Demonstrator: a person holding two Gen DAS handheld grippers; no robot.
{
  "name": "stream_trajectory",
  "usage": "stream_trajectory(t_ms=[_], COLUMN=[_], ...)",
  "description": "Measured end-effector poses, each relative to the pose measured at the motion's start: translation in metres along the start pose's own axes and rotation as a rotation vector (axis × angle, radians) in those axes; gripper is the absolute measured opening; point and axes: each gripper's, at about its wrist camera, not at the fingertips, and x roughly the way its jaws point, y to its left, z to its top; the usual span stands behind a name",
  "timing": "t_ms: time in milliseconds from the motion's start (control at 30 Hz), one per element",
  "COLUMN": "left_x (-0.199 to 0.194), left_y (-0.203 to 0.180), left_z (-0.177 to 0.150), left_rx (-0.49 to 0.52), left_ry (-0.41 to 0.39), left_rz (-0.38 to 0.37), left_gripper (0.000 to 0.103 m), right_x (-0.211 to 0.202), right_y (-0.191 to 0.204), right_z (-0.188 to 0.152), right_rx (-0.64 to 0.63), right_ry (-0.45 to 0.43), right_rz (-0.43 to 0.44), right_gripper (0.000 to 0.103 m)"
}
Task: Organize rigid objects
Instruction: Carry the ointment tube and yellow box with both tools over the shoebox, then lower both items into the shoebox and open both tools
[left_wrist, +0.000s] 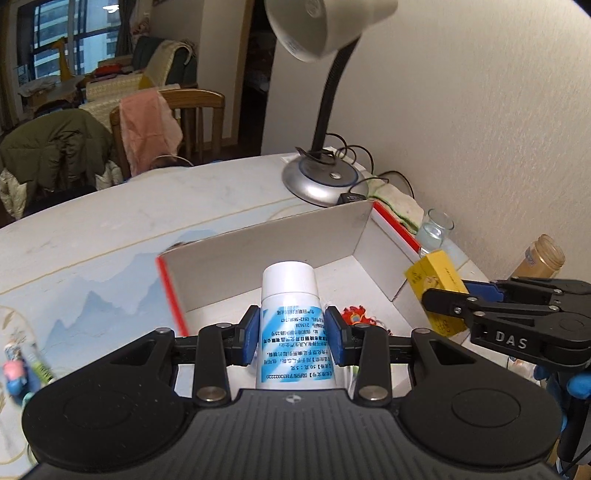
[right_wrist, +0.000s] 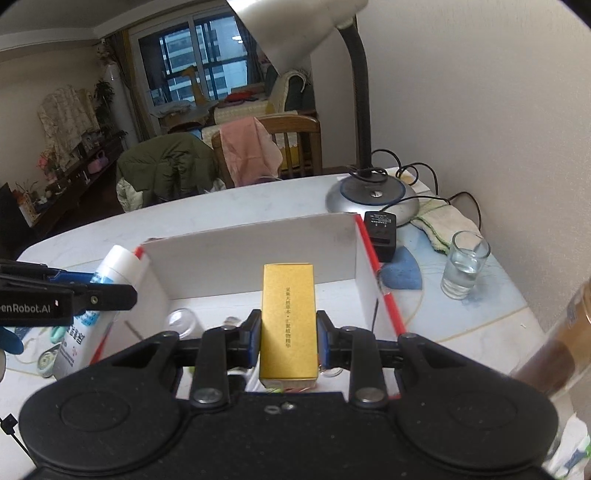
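Note:
My left gripper (left_wrist: 293, 332) is shut on a white bottle (left_wrist: 291, 306) with a blue-striped label, held over the near edge of a white cardboard box (left_wrist: 266, 254) with red rims. My right gripper (right_wrist: 289, 341) is shut on a slim yellow carton (right_wrist: 288, 314), held above the same box (right_wrist: 251, 251). In the left wrist view the right gripper (left_wrist: 439, 299) and its yellow carton (left_wrist: 436, 280) hang at the box's right wall. Seen from the right wrist, the left gripper (right_wrist: 110, 291) carries the bottle (right_wrist: 107, 273) at the box's left wall. A small red item (left_wrist: 356, 315) and a clear round lid (right_wrist: 181, 321) lie inside.
A desk lamp with a grey base (right_wrist: 373, 195) stands behind the box, with a black adapter (right_wrist: 380, 236) and a cloth (right_wrist: 443, 225) beside it. A small glass of water (right_wrist: 463, 267) and an amber jar (left_wrist: 543, 258) stand to the right. Small toys (left_wrist: 16, 369) lie left. The wall is close on the right.

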Motion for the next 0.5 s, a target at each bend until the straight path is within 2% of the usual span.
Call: stream_trajectory(t_ms=[500], left_x=[0.08], left_y=[-0.009], left_z=[0.029], left_rx=[0.014], left_ry=[0.095], left_rz=[0.023], left_gripper=[0.037], right_x=[0.064], right_y=[-0.009], right_z=[0.014], right_rx=[-0.056], right_ry=[0.106], right_rz=[0.022], right_gripper=[0.028])
